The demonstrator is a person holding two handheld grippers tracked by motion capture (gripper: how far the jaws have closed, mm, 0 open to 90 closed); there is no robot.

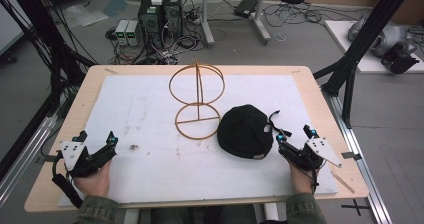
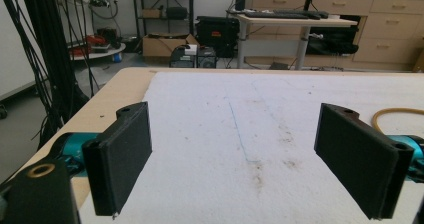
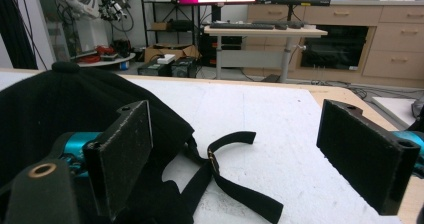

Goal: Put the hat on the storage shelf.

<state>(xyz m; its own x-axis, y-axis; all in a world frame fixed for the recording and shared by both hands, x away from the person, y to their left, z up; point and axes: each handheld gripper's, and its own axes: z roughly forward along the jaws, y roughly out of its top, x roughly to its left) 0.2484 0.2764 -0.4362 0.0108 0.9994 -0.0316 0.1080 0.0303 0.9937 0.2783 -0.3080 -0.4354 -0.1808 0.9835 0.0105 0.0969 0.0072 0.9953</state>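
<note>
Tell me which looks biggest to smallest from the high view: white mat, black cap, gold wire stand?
1. White foam mat, easily biggest.
2. Gold wire stand and black fabric cap: too alike to rank; the stand rises toward the camera.

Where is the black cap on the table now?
In the high view the black cap lies on the white mat, just right of the wire stand and beside the right gripper.

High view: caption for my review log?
Open hand-held grippers rest on white mat, flanking wire stand and black cap.

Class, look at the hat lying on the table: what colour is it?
The hat is black, strap included; the high view shows it best.
</note>
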